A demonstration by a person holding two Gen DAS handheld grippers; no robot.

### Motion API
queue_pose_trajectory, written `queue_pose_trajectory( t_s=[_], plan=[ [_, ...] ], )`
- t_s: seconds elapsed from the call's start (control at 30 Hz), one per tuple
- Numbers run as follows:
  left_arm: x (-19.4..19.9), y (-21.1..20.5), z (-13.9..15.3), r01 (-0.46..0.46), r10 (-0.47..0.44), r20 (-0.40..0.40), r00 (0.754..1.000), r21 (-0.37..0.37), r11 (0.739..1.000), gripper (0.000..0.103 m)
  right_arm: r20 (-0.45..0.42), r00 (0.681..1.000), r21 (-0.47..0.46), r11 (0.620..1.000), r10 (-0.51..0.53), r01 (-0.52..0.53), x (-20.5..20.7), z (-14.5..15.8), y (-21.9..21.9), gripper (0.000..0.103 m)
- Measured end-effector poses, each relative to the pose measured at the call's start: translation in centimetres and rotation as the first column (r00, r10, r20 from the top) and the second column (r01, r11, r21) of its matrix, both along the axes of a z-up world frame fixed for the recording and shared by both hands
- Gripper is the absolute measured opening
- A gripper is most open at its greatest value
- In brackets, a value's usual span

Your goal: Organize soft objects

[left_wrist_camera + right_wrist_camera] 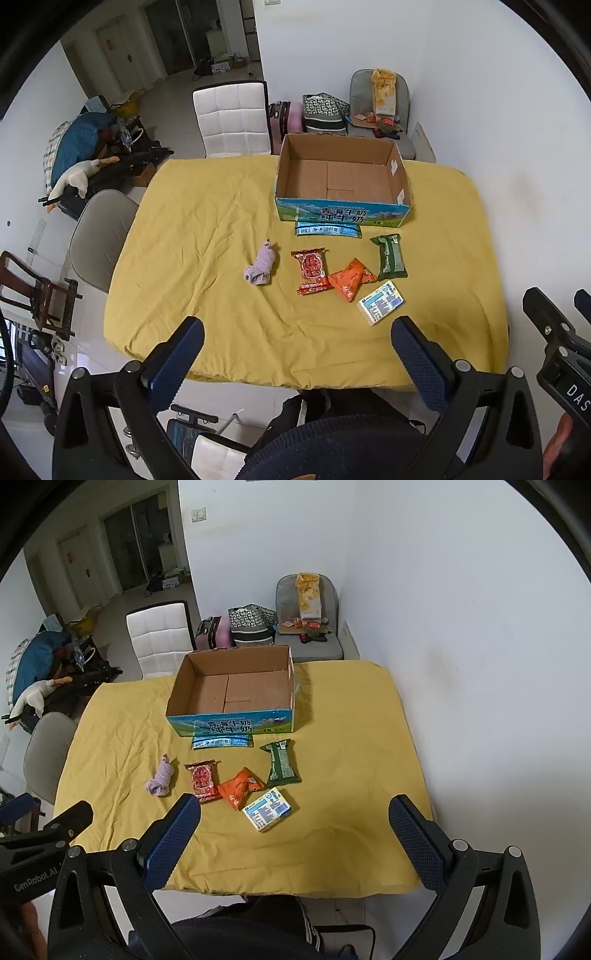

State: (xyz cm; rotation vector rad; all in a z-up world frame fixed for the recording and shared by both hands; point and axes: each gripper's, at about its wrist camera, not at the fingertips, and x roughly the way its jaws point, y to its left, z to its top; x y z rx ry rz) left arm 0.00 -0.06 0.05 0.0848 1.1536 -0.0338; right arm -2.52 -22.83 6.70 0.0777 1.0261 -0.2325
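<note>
An open, empty cardboard box point(341, 210) point(232, 723) stands at the far side of the yellow-covered table point(192, 258) point(351, 775). In front of it lie a blue packet point(327, 230) point(221, 742), a green packet point(389, 256) point(281, 764), a red packet point(311, 270) point(203, 781), an orange packet point(351, 278) point(240, 787), a white-and-blue tissue pack point(380, 302) point(267, 808) and a rolled lilac cloth point(260, 267) point(161, 781). My left gripper point(297, 341) and right gripper point(295, 818) are both open and empty, above the table's near edge.
A white chair point(232, 118) point(157, 638) and a grey chair point(101, 236) point(46, 753) stand by the table. A white wall point(480, 664) runs along the right. Bags and a loaded grey chair point(380, 107) point(310, 620) sit behind the box.
</note>
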Motion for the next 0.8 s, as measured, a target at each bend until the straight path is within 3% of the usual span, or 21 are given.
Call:
queue_pose_trajectory(
  t_s=[0.8],
  plan=[
    [-0.1, 0.4, 0.2, 0.003, -0.002, 0.047, 0.999, -0.02, 1.0, 0.103, -0.004, 1.0, 0.005, 1.0, 0.002, -0.002, 0.2, -0.1, 1.5, 0.103]
  ],
)
